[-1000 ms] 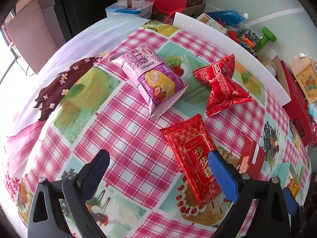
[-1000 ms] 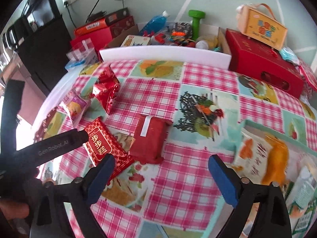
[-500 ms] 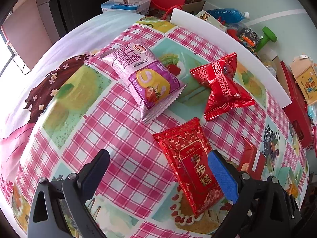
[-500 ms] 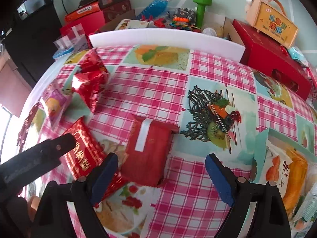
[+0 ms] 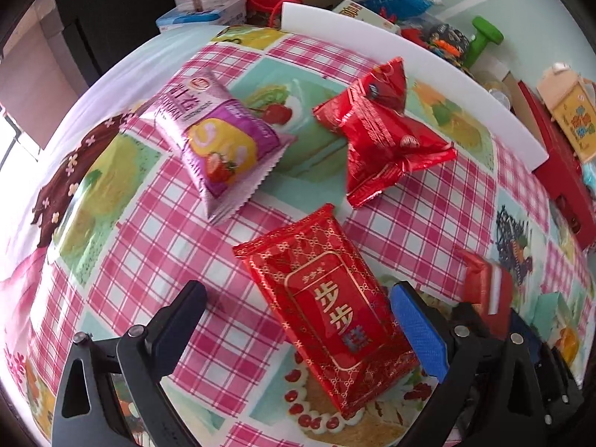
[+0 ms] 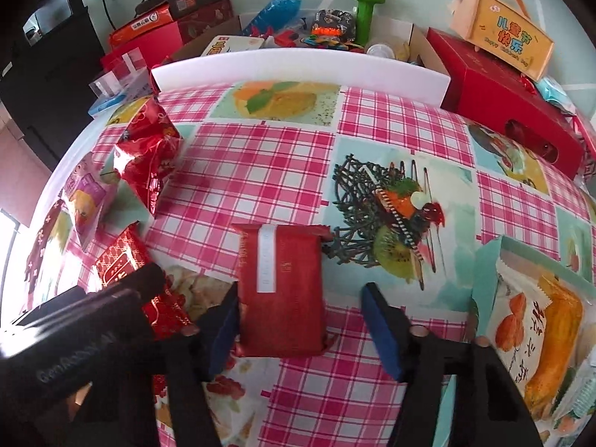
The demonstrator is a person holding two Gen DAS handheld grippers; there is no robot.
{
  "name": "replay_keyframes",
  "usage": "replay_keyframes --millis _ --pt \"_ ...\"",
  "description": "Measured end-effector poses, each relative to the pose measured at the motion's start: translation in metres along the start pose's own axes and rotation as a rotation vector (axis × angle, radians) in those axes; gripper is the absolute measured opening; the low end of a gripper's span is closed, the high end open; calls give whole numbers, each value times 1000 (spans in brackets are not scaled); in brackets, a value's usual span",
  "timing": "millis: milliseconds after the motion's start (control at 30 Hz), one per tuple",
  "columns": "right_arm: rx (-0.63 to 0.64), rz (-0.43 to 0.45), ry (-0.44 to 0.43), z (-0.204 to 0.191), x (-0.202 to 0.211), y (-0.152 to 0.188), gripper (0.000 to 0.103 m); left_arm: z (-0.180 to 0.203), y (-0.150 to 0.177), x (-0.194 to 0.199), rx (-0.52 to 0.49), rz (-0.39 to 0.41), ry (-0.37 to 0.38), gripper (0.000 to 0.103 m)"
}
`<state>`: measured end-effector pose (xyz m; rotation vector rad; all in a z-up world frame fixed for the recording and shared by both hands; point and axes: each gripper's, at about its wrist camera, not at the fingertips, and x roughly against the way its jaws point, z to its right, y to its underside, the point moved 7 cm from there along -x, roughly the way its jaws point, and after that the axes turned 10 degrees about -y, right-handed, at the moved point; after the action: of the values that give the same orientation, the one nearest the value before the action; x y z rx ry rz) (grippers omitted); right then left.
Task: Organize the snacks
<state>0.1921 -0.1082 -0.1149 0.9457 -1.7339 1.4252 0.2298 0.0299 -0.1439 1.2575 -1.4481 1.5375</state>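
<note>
- Red-and-white checked oilcloth with fruit and cake prints covers the table [image 6: 260,171], and the snacks I am sorting lie spread across it.
- My left gripper [image 5: 298,316] stands wide, one black finger at its left and a blue-padded finger [image 5: 417,331] at its right, hanging low over the cloth.
- Between those fingers, nearer the blue pad, lies the red gold-patterned packet [image 5: 327,309] with gold characters, flat and angled; I cannot tell whether the pad touches its edge.
- Farther out in the left wrist view, the purple strawberry roll packet [image 5: 219,149] lies to the left and the crumpled red foil bag [image 5: 383,138] to the right, apart from each other.
- My right gripper [image 6: 298,309] is also spread wide, not clamped on anything.
- Its left pad [image 6: 223,331] sits just beside the long edge of the dark red box with a white strip [image 6: 281,290]; the right pad stands clear of the box, with checked cloth showing in the gap.
- That box lies flat on the cloth, its near half between the pads.
- At the near right in the right wrist view, a pale teal tray [image 6: 484,260] holds an orange-printed pastry packet [image 6: 536,331].
- At the near left in that view I see the black body of my other gripper over the gold-patterned packet.
- Along the far edge runs a white foam board [image 6: 298,70]; behind it are a blue bottle [image 6: 275,9], a green dumbbell [image 6: 367,7], a large red gift box [image 6: 499,97] and a peach carry carton [image 6: 503,33].
</note>
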Motion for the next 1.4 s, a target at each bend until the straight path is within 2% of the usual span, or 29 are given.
replay_keyframes --millis 100,200,433,700,733,833,867,1167,1400 --pt "5 3 18 5 2 1 45 8 -1 -2 -11 3 -13 99" --pt "4 -1 30 8 4 3 42 11 -1 -1 -12 -1 -8 99" --pt "-26 -16 43 14 11 20 42 -2 2 -3 -21 -9 -14 99" --pt "-74 -24 31 20 21 36 42 16 14 -1 -86 2 -33 99" --pt "-78 -26 32 21 21 37 42 19 14 -1 -88 7 -31 96" --pt "-95 -28 32 22 22 39 42 28 17 4 -106 28 -29 78" --pt "-100 -29 32 22 22 41 42 31 18 5 -114 32 -26 76" --pt "-116 -41 20 21 27 53 42 44 36 16 -169 27 6 63" --pt "-134 -47 5 22 35 69 42 43 57 32 -165 11 28 61"
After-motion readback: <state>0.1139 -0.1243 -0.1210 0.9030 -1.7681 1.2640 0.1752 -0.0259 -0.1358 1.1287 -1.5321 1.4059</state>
